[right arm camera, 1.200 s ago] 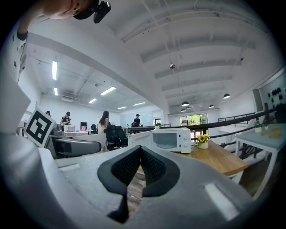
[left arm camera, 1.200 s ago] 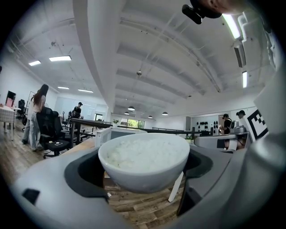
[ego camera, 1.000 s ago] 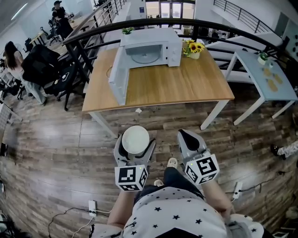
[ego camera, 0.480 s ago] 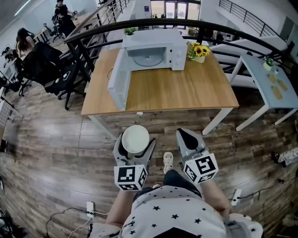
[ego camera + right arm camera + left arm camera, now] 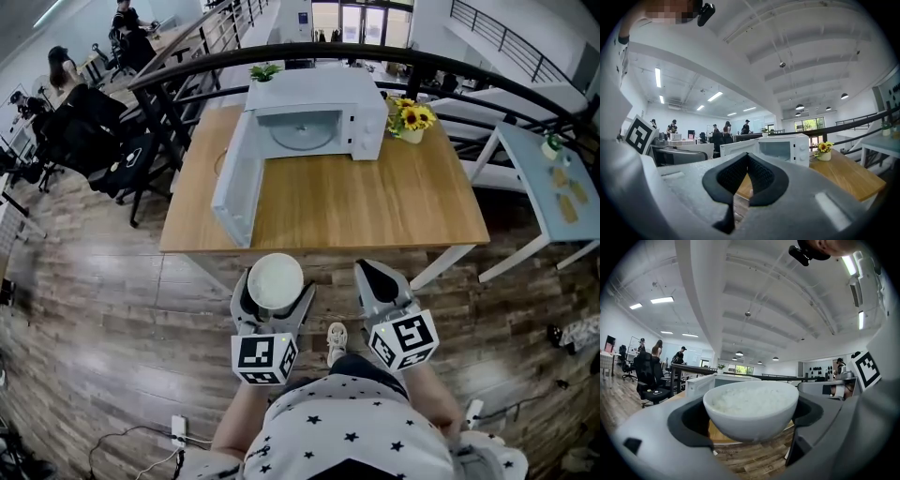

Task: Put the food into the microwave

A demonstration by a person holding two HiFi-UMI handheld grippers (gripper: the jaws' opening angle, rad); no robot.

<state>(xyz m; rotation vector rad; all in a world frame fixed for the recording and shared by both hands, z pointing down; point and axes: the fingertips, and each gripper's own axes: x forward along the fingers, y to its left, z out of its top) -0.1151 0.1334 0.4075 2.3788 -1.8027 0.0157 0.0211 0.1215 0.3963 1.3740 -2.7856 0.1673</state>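
A white bowl of rice [image 5: 274, 280] [image 5: 751, 408] sits between the jaws of my left gripper [image 5: 273, 292] [image 5: 751, 420], which is shut on it, just short of the table's near edge. Ahead, a white microwave [image 5: 314, 114] [image 5: 780, 148] stands at the back of the wooden table [image 5: 375, 202] with its door [image 5: 232, 187] swung wide open to the left and the glass turntable showing inside. My right gripper [image 5: 378, 279] [image 5: 746, 180] is beside the left one, shut with nothing in it.
A vase of sunflowers [image 5: 412, 120] [image 5: 824, 151] stands right of the microwave. A small pale blue table [image 5: 544, 178] is at the right. A black railing [image 5: 375, 56] runs behind the table. People sit at desks at far left [image 5: 80, 112]. Cables lie on the wood floor [image 5: 141, 431].
The table and microwave have drawn closer and slid down in the head view as I walk towards them. Both grippers keep the same pose, bowl still held.
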